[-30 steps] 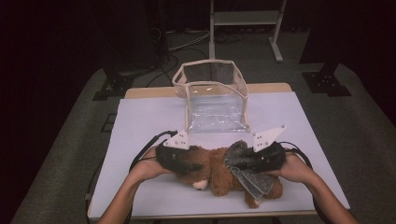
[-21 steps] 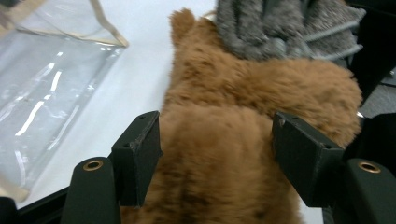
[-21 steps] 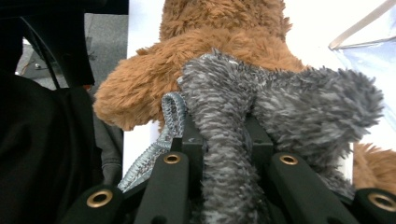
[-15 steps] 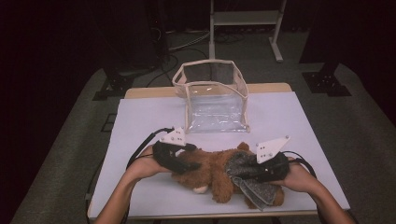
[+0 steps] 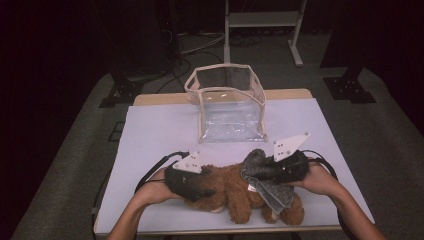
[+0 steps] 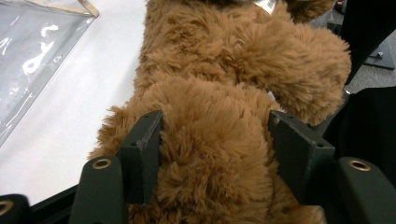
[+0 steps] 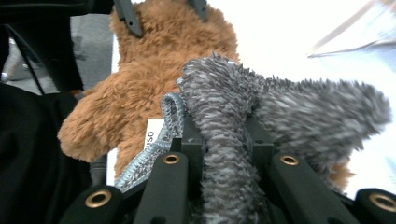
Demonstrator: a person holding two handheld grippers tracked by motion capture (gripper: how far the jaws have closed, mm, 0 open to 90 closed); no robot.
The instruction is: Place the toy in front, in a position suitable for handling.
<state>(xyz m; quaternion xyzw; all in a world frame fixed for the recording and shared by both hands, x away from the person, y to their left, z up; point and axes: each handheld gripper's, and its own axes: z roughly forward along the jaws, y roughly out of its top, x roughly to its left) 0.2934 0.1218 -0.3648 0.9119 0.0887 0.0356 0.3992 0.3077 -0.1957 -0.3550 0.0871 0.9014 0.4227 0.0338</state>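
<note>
A brown plush teddy bear (image 5: 231, 192) lies on its side near the table's front edge. My left gripper (image 5: 207, 191) is shut on one end of the bear (image 6: 224, 56); its jaws have just been closing a little, with the fur bulging between the pads (image 6: 142, 149). A fuzzy grey cloth (image 5: 265, 187) is draped over the bear's other end. My right gripper (image 5: 260, 175) is shut on a fold of that grey cloth (image 7: 317, 107). Behind the fold, the bear (image 7: 149, 79) stretches away toward the left gripper's jaws. A white label on the bear shows beside the cloth.
A clear plastic bag (image 5: 227, 107) with beige trim stands open at the middle back of the white table (image 5: 160, 130); its transparent wall (image 6: 32, 60) lies close to the bear. A metal stand and cables sit on the dark floor beyond.
Both hands and the bear have shifted slightly toward the near edge of the table. Both grips look the same as before.
</note>
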